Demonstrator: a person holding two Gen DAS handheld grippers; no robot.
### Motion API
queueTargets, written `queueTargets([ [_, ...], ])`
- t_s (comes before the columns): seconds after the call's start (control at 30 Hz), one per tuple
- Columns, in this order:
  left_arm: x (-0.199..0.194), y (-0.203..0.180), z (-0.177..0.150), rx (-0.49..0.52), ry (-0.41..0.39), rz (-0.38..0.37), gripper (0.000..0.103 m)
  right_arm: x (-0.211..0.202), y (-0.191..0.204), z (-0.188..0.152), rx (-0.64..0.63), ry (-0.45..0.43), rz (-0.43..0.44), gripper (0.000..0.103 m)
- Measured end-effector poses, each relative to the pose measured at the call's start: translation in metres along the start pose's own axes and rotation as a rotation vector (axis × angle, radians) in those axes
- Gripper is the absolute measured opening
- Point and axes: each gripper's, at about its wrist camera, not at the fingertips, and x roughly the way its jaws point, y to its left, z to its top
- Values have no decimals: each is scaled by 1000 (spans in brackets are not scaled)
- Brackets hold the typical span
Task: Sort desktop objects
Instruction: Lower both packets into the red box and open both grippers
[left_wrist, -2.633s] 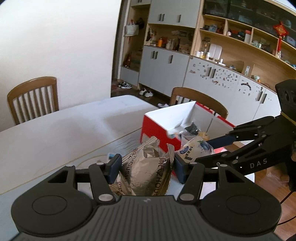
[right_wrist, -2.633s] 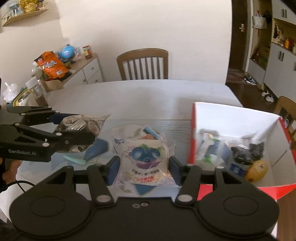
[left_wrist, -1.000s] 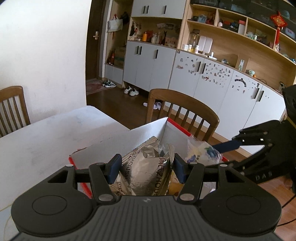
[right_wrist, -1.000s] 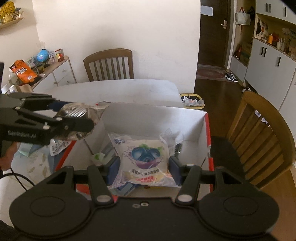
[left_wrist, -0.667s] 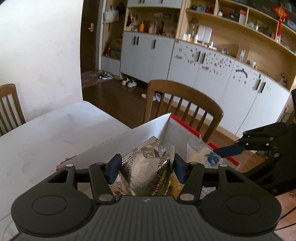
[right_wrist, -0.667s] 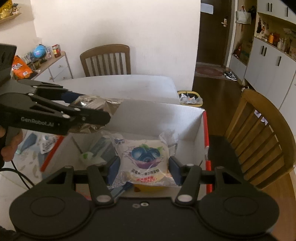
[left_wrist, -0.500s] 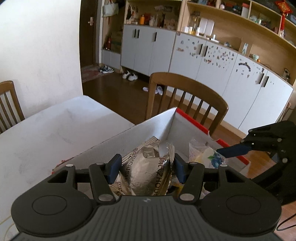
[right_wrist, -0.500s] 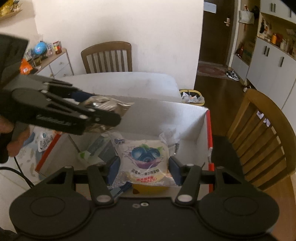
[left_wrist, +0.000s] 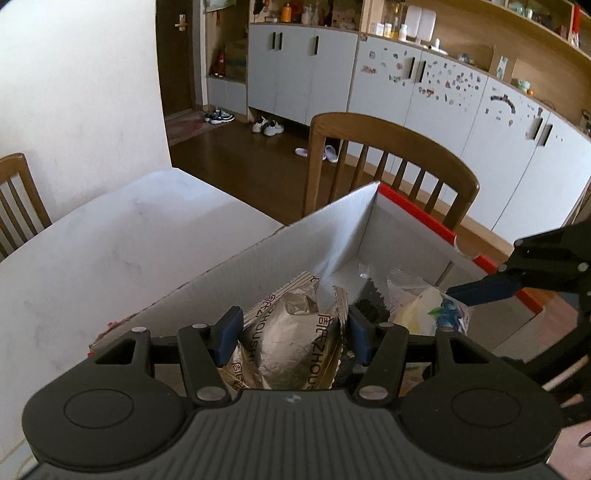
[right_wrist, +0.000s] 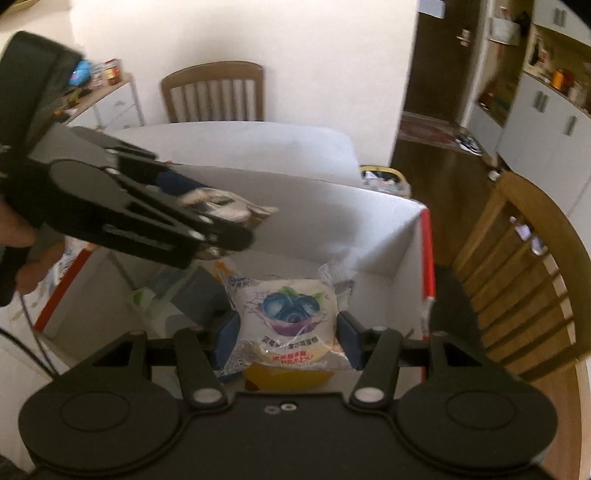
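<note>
The left gripper (left_wrist: 291, 334) has its jaws clamped on a crinkled foil bag (left_wrist: 291, 343) (silver, with some printed lettering on it), blue pads pressing into both sides of it. The bag hangs over the open box (left_wrist: 332, 236), a white-walled thing with a red rim, right above the near corner of it.

The right gripper (right_wrist: 286, 338) is clamped on a blueberry packet (right_wrist: 291, 317), white plastic with a picture of blueberries, pads tight against both edges. That one is held inside the mouth of the box too, over the far end by the red edge. Something yellow shows just below the packet, can't tell what it is.

In the right wrist view the left gripper comes in from the left with the foil bag sticking out past its tips, a bit blurred. A hand (right_wrist: 22, 254) is visible behind it.

Down in the box there's a black item (left_wrist: 371, 299) and a few other wrappers. The box sits on a white table (left_wrist: 110, 240), with a wooden chair (left_wrist: 391, 162) just past it and cabinets (left_wrist: 424, 107) along the wall.
</note>
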Motion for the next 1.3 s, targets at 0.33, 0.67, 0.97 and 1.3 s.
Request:
queueTargets([
  [0.33,19,10,-5,-15,61,16,58,13,20,4,-115,49,65,57],
  [0.67,28,16,-4,-32,114,1,58,27,26,4,-136,79,104,57],
  [0.97,36,18,-5,-44,162,-22,59,30,29,1,-157,93,132,58],
  [1.3,38,22,-5,-72,178,-35,61,33,29,1,-145,93,132,61],
])
